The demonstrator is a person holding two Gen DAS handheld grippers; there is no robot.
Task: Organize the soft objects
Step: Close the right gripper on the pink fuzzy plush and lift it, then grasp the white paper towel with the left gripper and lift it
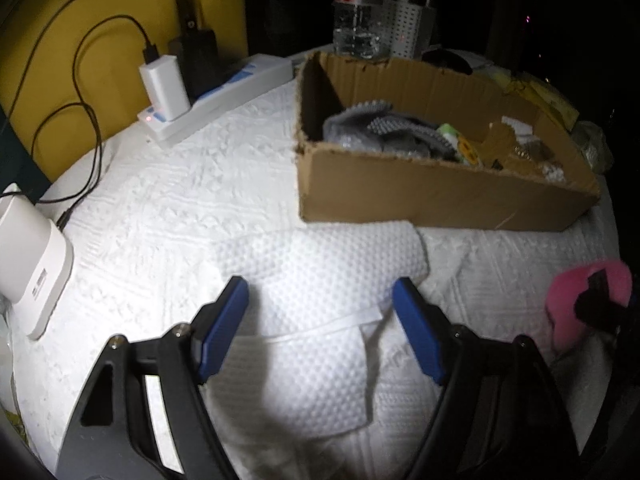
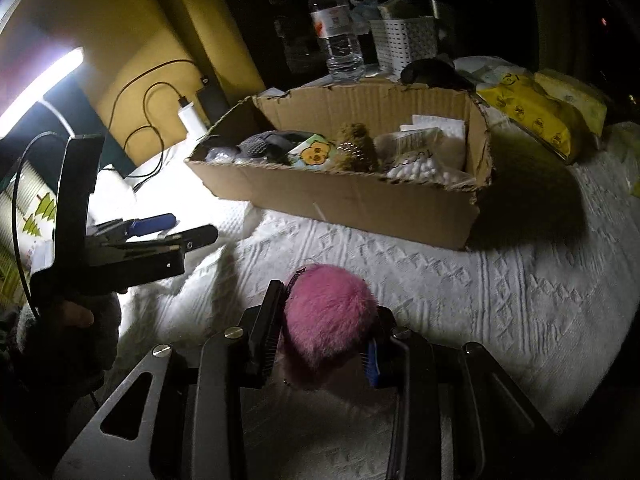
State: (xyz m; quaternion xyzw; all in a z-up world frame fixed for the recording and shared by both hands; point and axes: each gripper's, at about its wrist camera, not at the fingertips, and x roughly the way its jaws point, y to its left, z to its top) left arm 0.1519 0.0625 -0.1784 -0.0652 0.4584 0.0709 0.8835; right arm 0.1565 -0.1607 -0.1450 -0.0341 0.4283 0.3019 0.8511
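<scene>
The right gripper (image 2: 326,334) is clamped on a fluffy pink pompom (image 2: 328,316), a round ball of long fuzzy fibres that bulges up between the two fingers and is held just above the white embossed bedcover (image 2: 500,300). Ahead of it stands a low cardboard box (image 2: 360,208) with torn, ragged rims, open on top and holding grey knitted pieces, a brown bristly item and white dotted packs. Between this gripper and the box wall lies a bare strip of cover.

The left gripper (image 1: 320,296) hangs with its blue-padded fingers (image 1: 224,320) spread wide and nothing between them, over a white dimpled cloth (image 1: 320,272), a soft sheet with folded, overlapping layers. The cloth's far edge reaches the box's near wall. To that gripper's left the cover runs open up to a white power strip (image 1: 216,100) with a plugged charger and black cables. Beyond the box stands a clear water bottle (image 2: 336,32).
</scene>
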